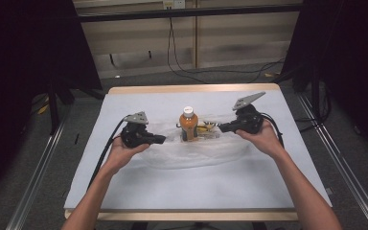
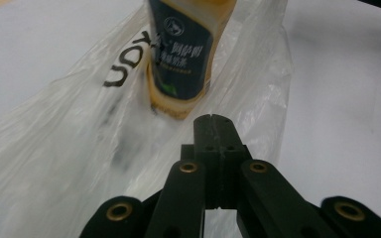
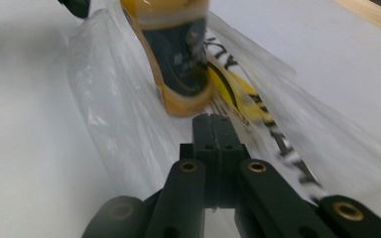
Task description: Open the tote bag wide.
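Bottle: an orange drink bottle (image 1: 189, 123) with a white cap stands upright near the middle of the tabletop (image 1: 268, 172), its base down inside a clear plastic bag (image 1: 191, 151).
Bag: thin film with black and yellow printing, spread flat and crumpled around the bottle; its walls rise on both sides of the bottle in the two gripper views (image 2: 79, 129), (image 3: 104, 114).
Left tool: left tool (image 1: 159, 139), held in the person's left hand (image 1: 124, 152), points inward toward the bottle from the left; in its own view the jaws are pressed together (image 2: 214, 124), low at the film just short of the bottle's base. Whether a fold of film is pinched between them I cannot tell.
Right tool: right tool (image 1: 222, 128), in the right hand (image 1: 262, 139), mirrors it from the other side, jaws likewise drawn together (image 3: 213, 121) close to the bottle's foot.
Why so: the two tools flank the bottle at bag level, which looks to me like work on the bag's sides, either gathering it up round the bottle or drawing it down off it.
Risk: the bottle is tall and unsupported; an uneven tug on the film could tip it.
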`<state>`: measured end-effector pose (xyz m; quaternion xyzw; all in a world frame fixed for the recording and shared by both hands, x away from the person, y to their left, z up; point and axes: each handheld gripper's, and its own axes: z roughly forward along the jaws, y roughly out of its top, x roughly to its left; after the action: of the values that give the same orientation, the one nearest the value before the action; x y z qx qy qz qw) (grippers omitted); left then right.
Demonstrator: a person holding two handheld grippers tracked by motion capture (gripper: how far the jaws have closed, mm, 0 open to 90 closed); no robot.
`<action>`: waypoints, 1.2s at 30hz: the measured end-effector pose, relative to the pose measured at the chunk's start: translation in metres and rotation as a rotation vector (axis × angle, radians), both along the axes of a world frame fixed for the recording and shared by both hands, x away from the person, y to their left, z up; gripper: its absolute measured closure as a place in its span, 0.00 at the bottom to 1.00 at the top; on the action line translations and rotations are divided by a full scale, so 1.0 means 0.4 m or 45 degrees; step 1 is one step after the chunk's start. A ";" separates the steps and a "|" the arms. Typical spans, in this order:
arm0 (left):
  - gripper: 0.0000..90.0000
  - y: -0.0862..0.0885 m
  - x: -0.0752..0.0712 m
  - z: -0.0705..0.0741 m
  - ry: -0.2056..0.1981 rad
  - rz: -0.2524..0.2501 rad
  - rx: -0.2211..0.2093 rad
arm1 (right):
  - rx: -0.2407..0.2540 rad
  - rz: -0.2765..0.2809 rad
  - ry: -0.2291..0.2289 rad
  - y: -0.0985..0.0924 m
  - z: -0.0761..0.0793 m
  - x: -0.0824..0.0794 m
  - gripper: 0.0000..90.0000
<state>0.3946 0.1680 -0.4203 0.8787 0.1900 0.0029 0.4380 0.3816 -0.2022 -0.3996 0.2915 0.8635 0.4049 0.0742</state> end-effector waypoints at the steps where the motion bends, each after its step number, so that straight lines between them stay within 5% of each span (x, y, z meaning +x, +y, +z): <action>1: 1.00 -0.015 0.002 -0.005 0.016 0.000 -0.015 | -0.006 0.010 0.001 0.016 0.001 0.007 1.00; 4: 1.00 -0.066 0.016 -0.026 0.031 0.009 0.050 | -0.024 0.034 0.026 0.070 -0.004 0.040 1.00; 11: 1.00 -0.112 0.033 -0.059 0.056 0.011 0.121 | -0.129 0.022 0.100 0.115 -0.030 0.107 1.00; 14: 1.00 -0.126 0.040 -0.057 0.033 0.009 0.228 | -0.202 0.007 0.153 0.129 -0.050 0.140 1.00; 15: 1.00 -0.129 0.045 -0.061 0.031 0.011 0.200 | -0.229 0.001 0.178 0.141 -0.062 0.157 1.00; 24: 1.00 -0.154 0.071 -0.085 0.124 0.082 0.293 | -0.264 0.034 0.256 0.176 -0.117 0.188 1.00; 27: 1.00 -0.147 0.056 -0.101 0.119 0.011 0.307 | -0.272 0.028 0.280 0.185 -0.135 0.202 1.00; 36: 1.00 -0.150 0.013 -0.123 0.128 -0.038 0.314 | -0.256 0.040 0.292 0.226 -0.164 0.225 1.00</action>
<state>0.4000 0.1081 -0.4696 0.9276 0.1969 -0.0241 0.3166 0.4715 -0.1118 -0.4652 0.3134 0.9069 0.2815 -0.0023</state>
